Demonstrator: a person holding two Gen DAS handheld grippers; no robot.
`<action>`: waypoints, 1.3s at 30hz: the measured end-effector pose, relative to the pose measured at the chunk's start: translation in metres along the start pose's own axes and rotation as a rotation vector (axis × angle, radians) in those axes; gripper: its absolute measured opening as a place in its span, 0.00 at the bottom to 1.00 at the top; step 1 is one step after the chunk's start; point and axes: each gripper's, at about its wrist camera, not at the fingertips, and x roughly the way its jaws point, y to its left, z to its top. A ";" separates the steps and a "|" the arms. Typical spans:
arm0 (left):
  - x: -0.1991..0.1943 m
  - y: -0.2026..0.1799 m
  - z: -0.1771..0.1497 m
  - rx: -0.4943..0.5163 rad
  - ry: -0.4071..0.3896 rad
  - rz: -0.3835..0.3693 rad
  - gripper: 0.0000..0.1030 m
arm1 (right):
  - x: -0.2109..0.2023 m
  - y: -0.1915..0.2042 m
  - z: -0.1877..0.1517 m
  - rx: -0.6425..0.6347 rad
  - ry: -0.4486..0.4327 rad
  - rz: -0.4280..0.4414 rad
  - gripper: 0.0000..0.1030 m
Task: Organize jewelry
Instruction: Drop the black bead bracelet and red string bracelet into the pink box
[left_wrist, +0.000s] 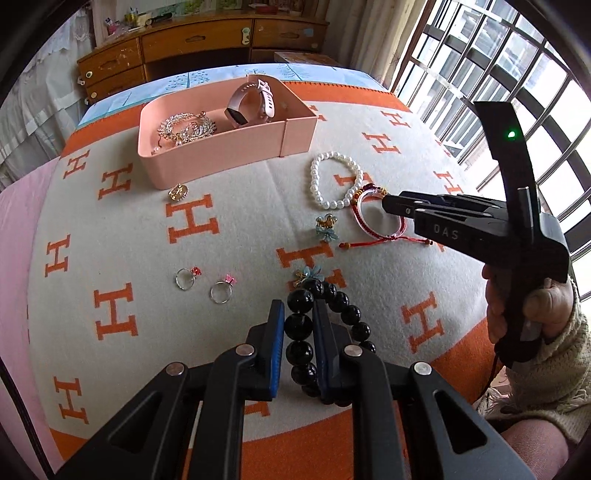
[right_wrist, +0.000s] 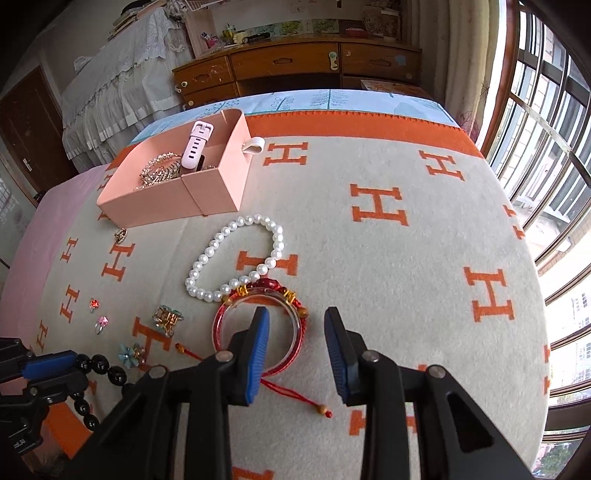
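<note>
My left gripper (left_wrist: 300, 314) is shut on a black bead bracelet (left_wrist: 301, 326), just above the blanket; it also shows at the lower left of the right wrist view (right_wrist: 96, 363). My right gripper (right_wrist: 297, 321) is open, its left finger inside the red bangle (right_wrist: 258, 302) and its right finger outside it. The right gripper also shows in the left wrist view (left_wrist: 391, 206), over the bangle (left_wrist: 373, 221). A pearl bracelet (right_wrist: 236, 258) lies beside the bangle. The pink box (left_wrist: 229, 147) holds a pink watch (left_wrist: 251, 103) and crystal pieces (left_wrist: 186, 127).
Two rings (left_wrist: 207, 284), two flower hair clips (left_wrist: 325, 229), and a gold brooch (left_wrist: 178, 192) lie loose on the orange-and-cream H-pattern blanket (left_wrist: 147, 240). A wooden dresser (right_wrist: 295, 66) stands behind the bed, and barred windows (right_wrist: 546, 129) are on the right.
</note>
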 end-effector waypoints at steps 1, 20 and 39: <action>-0.002 0.000 0.002 -0.002 -0.004 -0.004 0.12 | 0.004 0.002 0.000 -0.011 0.015 -0.007 0.17; -0.055 0.006 0.014 -0.012 -0.129 -0.036 0.12 | -0.040 0.020 -0.006 -0.054 -0.075 0.025 0.10; -0.087 0.058 0.149 -0.044 -0.323 0.156 0.12 | -0.085 0.066 0.115 -0.094 -0.310 -0.012 0.10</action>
